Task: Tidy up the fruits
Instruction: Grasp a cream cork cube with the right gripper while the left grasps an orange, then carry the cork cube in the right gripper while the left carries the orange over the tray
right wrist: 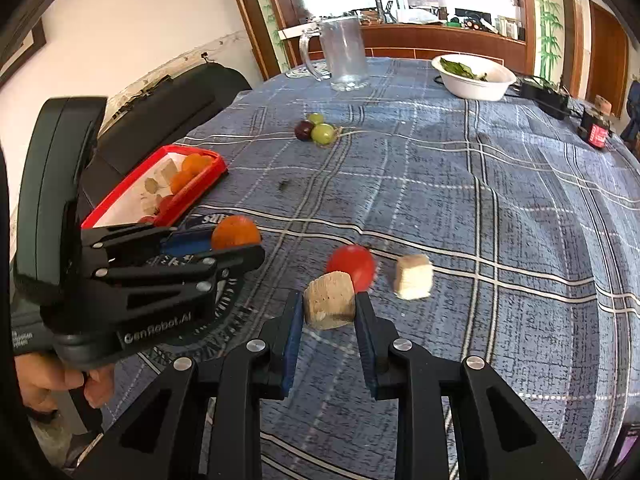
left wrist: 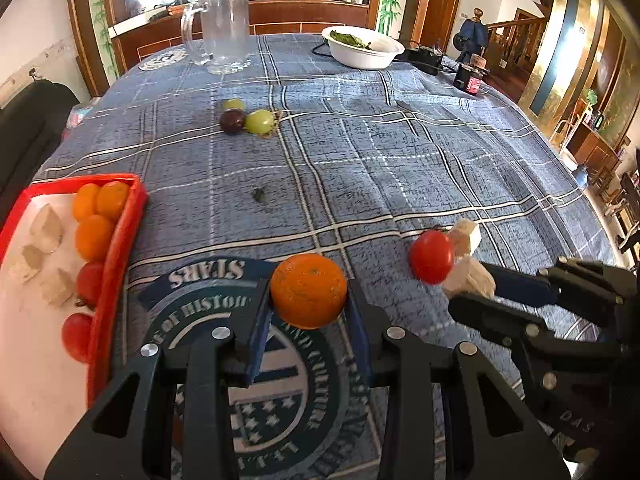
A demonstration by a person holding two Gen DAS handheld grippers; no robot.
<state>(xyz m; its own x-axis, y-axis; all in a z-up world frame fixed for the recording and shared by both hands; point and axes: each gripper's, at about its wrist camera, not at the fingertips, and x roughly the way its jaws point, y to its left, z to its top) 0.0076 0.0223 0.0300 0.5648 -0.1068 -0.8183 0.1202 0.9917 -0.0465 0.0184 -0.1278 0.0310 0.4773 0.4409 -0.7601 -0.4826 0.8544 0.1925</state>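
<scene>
While both claws already have something pinched, the sorting looks about half done. The left claw (left wrist: 308,312) is clamped on a round, dimpled orange mandarin (left wrist: 308,296), held above a dark round printed mat (left wrist: 256,360) just beside the red plastic tray (left wrist: 120,248). The right claw (right wrist: 329,316) grips a pale, rough-faced beige cube (right wrist: 330,299) just above the blue plaid cloth of the tabletop (right wrist: 500,220).

In the tray lie several small oranges (left wrist: 96,236), red tomatoes (left wrist: 90,282) and more pale cubes (left wrist: 46,224).

Left to move, I judge: a glossy red tomato (right wrist: 352,266) and a second pale cube (right wrist: 413,277) near the right claw, then, farther off, two green grapes (left wrist: 259,121) and a dark purple one (left wrist: 232,121) touching in a cluster.
</scene>
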